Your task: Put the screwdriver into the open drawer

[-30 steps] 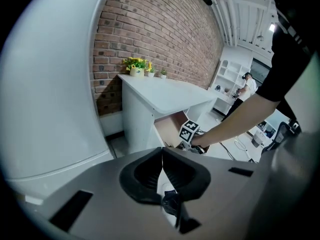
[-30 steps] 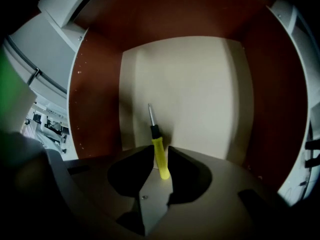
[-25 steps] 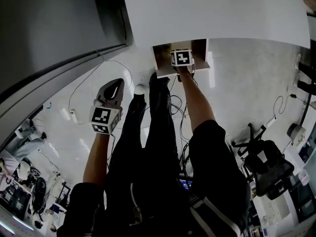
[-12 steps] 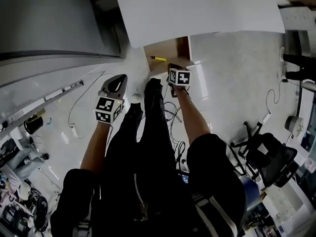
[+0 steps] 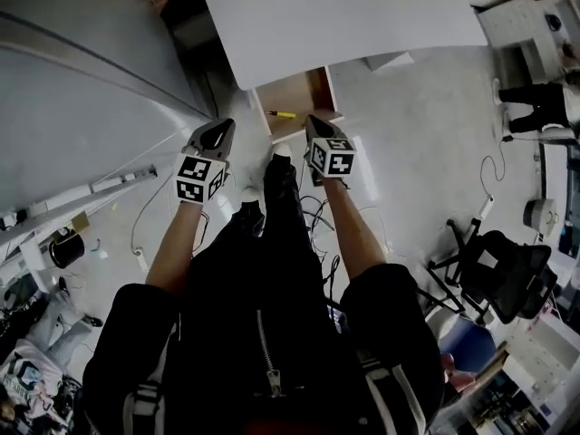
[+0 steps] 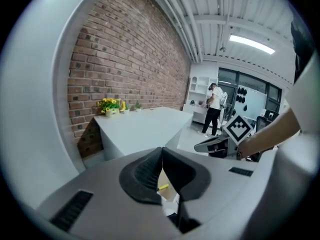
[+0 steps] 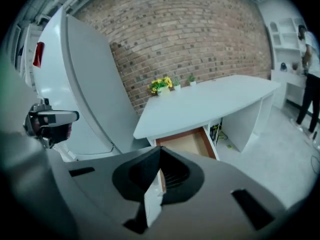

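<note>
The open wooden drawer (image 5: 288, 105) sticks out from under the white desk (image 5: 344, 16). A yellow screwdriver (image 5: 283, 114) lies inside it, and it shows as a yellow sliver (image 6: 163, 187) below the jaws in the left gripper view. My right gripper (image 5: 317, 127) hangs above the drawer's front right corner, shut and empty. My left gripper (image 5: 216, 134) is level with it, to the left of the drawer, also shut with nothing held. In the right gripper view the closed jaws (image 7: 160, 153) point at the drawer (image 7: 187, 143). The left gripper's jaws (image 6: 161, 153) meet too.
A brick wall (image 7: 200, 39) stands behind the desk, with yellow flowers (image 7: 160, 85) on the desk's far end. Cables (image 5: 322, 211) trail on the floor by my feet. An office chair (image 5: 503, 275) stands at the right. A person (image 6: 215, 109) stands far off.
My right gripper has come out of the drawer and risen, leaving the screwdriver lying inside. The left gripper has risen too, and both now sit higher and closer together.
</note>
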The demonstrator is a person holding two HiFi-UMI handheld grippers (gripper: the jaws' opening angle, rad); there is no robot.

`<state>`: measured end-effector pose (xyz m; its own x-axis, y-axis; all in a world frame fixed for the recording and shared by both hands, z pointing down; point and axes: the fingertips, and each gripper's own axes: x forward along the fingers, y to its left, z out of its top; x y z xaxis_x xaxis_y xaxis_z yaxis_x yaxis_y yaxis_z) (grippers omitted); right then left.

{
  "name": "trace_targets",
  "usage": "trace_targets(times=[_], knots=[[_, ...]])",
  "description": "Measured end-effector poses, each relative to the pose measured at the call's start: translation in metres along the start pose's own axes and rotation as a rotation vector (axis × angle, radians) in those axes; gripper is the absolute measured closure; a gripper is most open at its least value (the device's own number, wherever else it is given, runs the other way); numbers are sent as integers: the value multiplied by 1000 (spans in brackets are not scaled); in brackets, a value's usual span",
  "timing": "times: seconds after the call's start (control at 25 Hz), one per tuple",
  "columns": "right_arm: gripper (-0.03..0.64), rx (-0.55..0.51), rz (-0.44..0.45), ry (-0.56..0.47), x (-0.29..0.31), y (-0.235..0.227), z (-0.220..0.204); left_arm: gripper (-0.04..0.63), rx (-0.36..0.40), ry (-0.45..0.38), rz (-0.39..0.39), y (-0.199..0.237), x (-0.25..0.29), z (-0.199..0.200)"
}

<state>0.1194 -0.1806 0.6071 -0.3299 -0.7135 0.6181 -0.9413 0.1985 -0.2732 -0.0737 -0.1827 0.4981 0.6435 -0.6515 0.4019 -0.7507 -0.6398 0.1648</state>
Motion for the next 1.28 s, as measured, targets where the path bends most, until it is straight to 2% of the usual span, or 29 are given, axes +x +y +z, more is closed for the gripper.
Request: trace_targets(times=[0.4, 0.64, 0.88, 1.28], knots=[[607, -159, -18, -292, -92, 39, 103, 571, 97, -164, -51, -12, -11, 81], [607, -190, -53, -426, -144, 45, 148, 571, 122, -239, -72, -23, -14, 115], [609, -180, -71, -473, -163, 57, 150, 571, 134, -238, -96, -28, -20, 113], [612, -169, -78, -465, -169, 58, 134, 571, 129, -225, -105, -33, -22, 104]])
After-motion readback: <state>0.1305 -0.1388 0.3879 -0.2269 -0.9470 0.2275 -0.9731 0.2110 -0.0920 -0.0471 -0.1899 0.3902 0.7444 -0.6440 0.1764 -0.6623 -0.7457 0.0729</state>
